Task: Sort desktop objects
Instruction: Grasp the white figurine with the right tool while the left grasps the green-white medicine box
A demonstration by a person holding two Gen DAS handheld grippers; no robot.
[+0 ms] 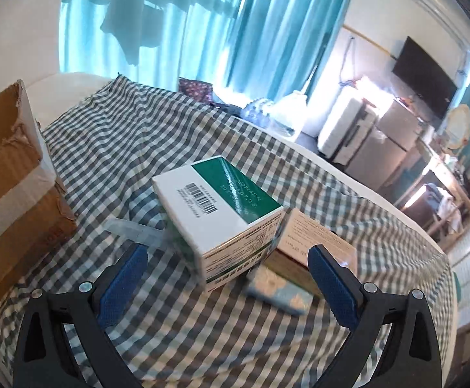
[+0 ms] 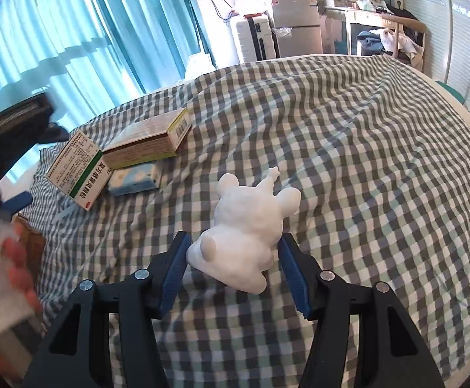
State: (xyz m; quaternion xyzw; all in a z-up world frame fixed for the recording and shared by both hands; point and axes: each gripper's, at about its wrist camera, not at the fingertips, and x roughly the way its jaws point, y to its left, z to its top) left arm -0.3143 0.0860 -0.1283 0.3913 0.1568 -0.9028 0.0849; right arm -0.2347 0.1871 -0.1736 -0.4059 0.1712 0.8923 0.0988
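Right gripper point(image 2: 233, 255) clamps white figurine point(image 2: 251, 226) between blue pads – figurine lies on checked cloth point(image 2: 348, 135), near centre of right wrist view. Left gripper point(image 1: 228, 274) spread wide, nothing between fingers; green-and-white box point(image 1: 222, 213) sits just beyond its tips, tilted. Brown box point(image 1: 312, 236) just right of it, small pale blue packet point(image 1: 277, 287) nearer, touching both. Torn cardboard carton point(image 1: 11, 181) at left edge. Blurred hand point(image 2: 11, 271) shows far left in right wrist view.
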